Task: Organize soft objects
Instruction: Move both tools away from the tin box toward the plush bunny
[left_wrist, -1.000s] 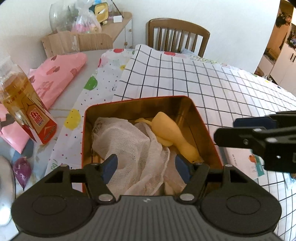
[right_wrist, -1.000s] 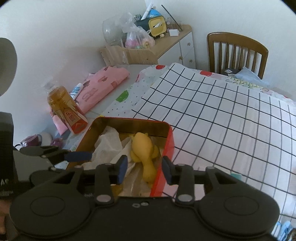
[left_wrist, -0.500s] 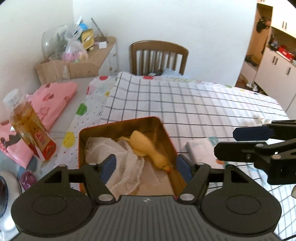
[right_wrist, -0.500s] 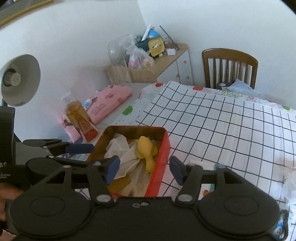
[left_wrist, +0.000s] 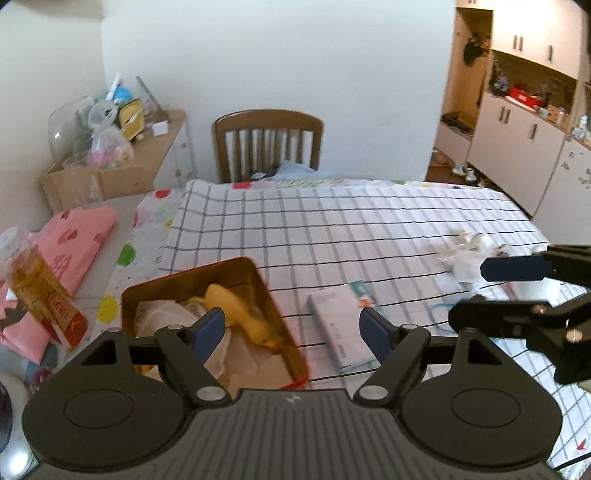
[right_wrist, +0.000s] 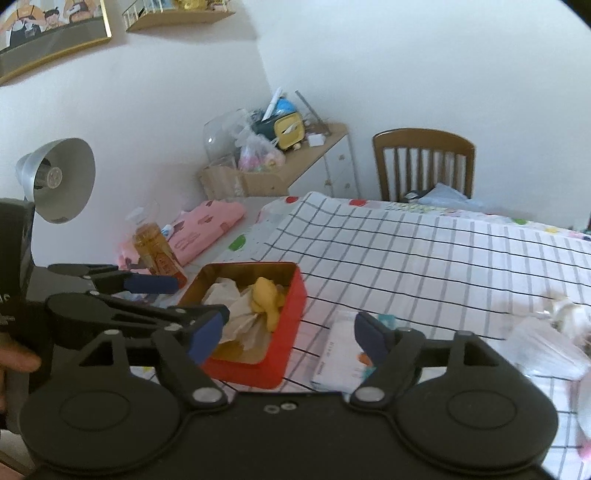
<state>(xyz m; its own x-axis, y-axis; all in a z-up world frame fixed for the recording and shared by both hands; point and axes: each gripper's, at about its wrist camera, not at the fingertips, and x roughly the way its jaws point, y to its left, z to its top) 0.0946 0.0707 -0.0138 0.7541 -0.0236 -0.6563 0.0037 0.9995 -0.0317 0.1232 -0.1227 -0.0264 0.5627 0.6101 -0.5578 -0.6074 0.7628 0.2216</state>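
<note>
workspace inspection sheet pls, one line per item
surface: checked cloth over the table
job's things: yellow toy and white gauze lie in the red tin
clutter: tissue pack, oil bottle, crumpled plastic
grippers: left gripper and right gripper open, jaws just opening, gripping nothing
cables: nothing seen
surroundings: wooden chair, desk lamp, side cabinet

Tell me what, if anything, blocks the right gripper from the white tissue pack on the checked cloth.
Nothing visible does. The right gripper is open and empty, with the tissue pack lying flat just beyond its fingertips; the red tin sits beside it, to the left in the right wrist view.
</note>
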